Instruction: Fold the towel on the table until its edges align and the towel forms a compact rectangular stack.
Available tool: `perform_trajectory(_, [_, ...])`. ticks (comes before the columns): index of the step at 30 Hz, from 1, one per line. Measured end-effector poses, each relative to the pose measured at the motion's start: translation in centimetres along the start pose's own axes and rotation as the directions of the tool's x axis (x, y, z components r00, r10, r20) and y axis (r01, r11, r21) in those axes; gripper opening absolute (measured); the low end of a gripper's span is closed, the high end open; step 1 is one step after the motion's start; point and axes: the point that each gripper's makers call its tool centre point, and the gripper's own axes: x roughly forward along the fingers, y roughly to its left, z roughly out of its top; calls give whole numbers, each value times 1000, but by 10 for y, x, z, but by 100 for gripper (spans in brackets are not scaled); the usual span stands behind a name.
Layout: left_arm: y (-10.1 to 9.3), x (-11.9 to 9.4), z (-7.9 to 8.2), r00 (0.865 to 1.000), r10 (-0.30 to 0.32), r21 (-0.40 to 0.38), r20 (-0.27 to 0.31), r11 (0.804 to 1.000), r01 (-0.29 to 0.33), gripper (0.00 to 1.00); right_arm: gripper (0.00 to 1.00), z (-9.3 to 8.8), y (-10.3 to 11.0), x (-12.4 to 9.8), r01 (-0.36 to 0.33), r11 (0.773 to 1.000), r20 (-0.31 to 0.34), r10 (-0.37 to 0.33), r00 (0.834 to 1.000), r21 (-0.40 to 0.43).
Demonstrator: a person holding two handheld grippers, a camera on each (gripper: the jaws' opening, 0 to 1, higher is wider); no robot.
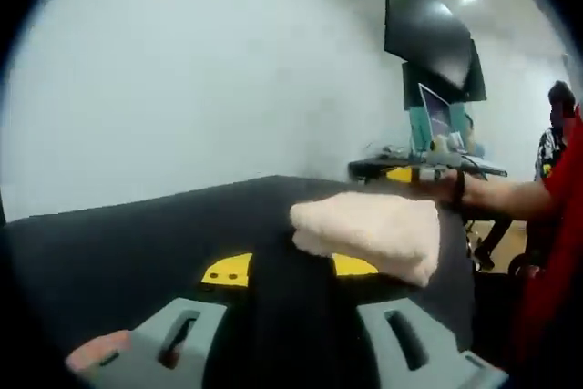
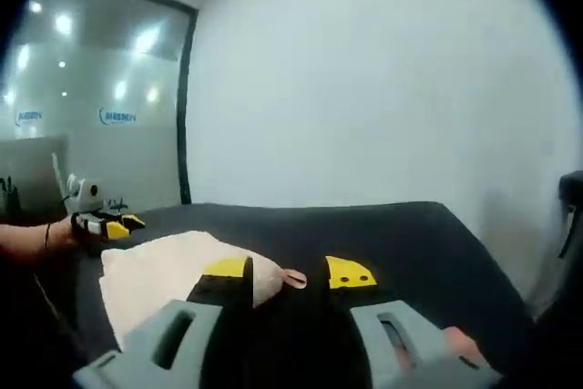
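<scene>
A: We're at a plain white wall, with a matte black counter (image 1: 137, 243) running up to it and a glass partition off to one side in the right gripper view. Where's our towel?

B: The cream, soft terry towel (image 1: 369, 234) sits on the counter as a thick folded bundle. In the left gripper view it lies just past our left tool (image 1: 290, 268), a little to its right. In the right gripper view the same towel (image 2: 159, 275) spreads out to the left, one rounded corner tucked behind the yellow tip of the jaw on that side.

A: So are we holding it?

B: We judge not. Our left tool stands wide apart, yellow-tipped jaws with nothing between them. Our right tool (image 2: 289, 272) is equally spread and empty, and the towel is merely beside one jaw.

A: Why parked like that?

B: Probably so we can check the stack. It looks compact, though its edges seem rounded rather than square, so we may need to tidy them.

A: And the arm in the left gripper view?

B: A person's bare forearm (image 1: 510, 196) reaches in from the right behind the towel.
</scene>
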Motion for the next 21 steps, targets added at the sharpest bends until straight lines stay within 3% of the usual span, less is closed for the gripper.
perform_trajectory(1, [-2, -1, -5, 1000, -12, -26, 22, 1000, 13, 32, 27, -8, 0, 0, 1, 1000, -36, -1, 999, -22])
perform_trajectory(2, [1, -2, -11, 1000, -2, -24, 7, 1000, 2, 32, 26, -14, 2, -1, -11, 999, -93, 7, 996, -45])
perform_trajectory(3, [5, -6, -16, 998, 33, 5, -49, 999, -33, 32, 26, -1, 8, -2, -28, 999, -20, 28, 999, -24])
perform_trajectory(4, [14, -7, -6, 999, 51, 27, 4, 998, -51, 30, 26, 4, 11, -3, -37, 999, 11, 38, 999, -37])
perform_trajectory(5, [12, -8, 2, 998, 39, -13, 55, 999, -38, 30, 25, 1, 10, -3, -44, 996, 6, 45, 999, -74])
perform_trajectory(7, [7, -12, 4, 997, 20, -76, 74, 997, -14, 30, 25, -8, 6, -5, -35, 992, -42, 30, 999, -118])
perform_trajectory(8, [4, -13, 5, 996, 42, -78, 81, 996, -36, 30, 25, -13, 3, -6, -27, 997, -80, 22, 997, -68])
perform_trajectory(9, [6, -16, 8, 993, 64, -82, 100, 995, -56, 30, 25, -16, 2, -5, -26, 999, -95, 23, 995, -31])
perform_trajectory(11, [13, -20, 14, 987, 83, -102, 135, 992, -70, 30, 25, -17, 1, -6, -18, 999, -94, 14, 995, -40])
perform_trajectory(12, [28, -24, 16, 984, 92, -110, 151, 991, -75, 30, 25, -17, 1, -7, -13, 999, -91, 9, 996, -51])
perform_trajectory(17, [36, -22, 18, 978, 125, -114, 169, 988, -107, 30, 25, -22, -1, -3, -9, 997, -104, 1, 995, -71])
perform_trajectory(19, [32, -23, 19, 976, 145, -71, 164, 988, -135, 30, 25, -23, -2, -3, -2, 995, -112, -10, 994, -102])
perform_trajectory(21, [31, -23, 22, 974, 135, -71, 179, 990, -125, 30, 25, -22, -5, -1, 3, 993, -105, -15, 994, -115])
